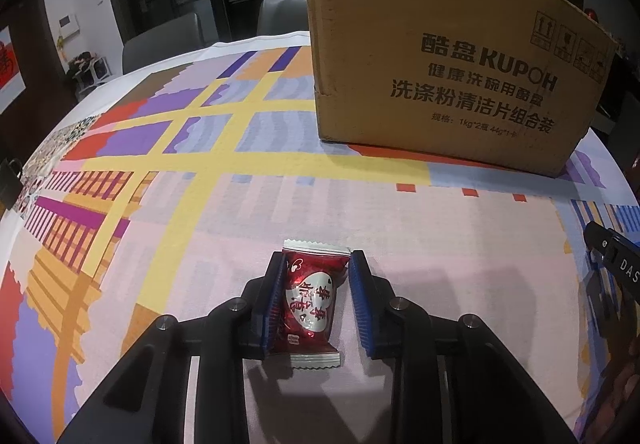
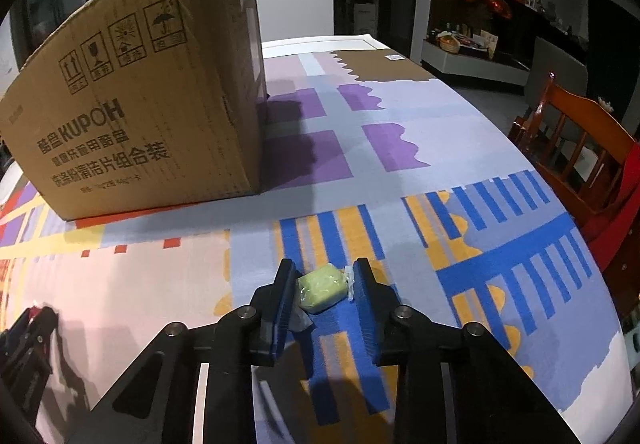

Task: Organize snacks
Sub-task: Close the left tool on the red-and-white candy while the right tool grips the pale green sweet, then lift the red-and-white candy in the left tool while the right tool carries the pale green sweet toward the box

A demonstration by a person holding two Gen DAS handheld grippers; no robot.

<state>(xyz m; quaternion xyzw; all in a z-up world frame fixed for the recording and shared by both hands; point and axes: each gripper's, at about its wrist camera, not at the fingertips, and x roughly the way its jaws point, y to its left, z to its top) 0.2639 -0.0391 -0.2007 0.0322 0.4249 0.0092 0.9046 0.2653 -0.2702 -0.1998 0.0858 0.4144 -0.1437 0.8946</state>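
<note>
A red candy packet (image 1: 310, 300) with a white heart label lies on the tablecloth between the fingers of my left gripper (image 1: 318, 264). The left pad touches it; a small gap shows at the right pad. A green wrapped candy (image 2: 322, 288) lies between the fingers of my right gripper (image 2: 324, 272), which stands open around it, with clear wrapper ends near both pads. A brown cardboard box (image 1: 440, 56) stands on the table beyond both grippers; it also shows in the right wrist view (image 2: 140, 104). Its inside is hidden.
The table carries a colourful patterned cloth (image 1: 200, 172). The right gripper's body (image 1: 616, 264) shows at the right edge of the left wrist view. A wooden chair (image 2: 580, 148) stands off the table's right side. Grey chairs (image 1: 160, 44) stand at the far side.
</note>
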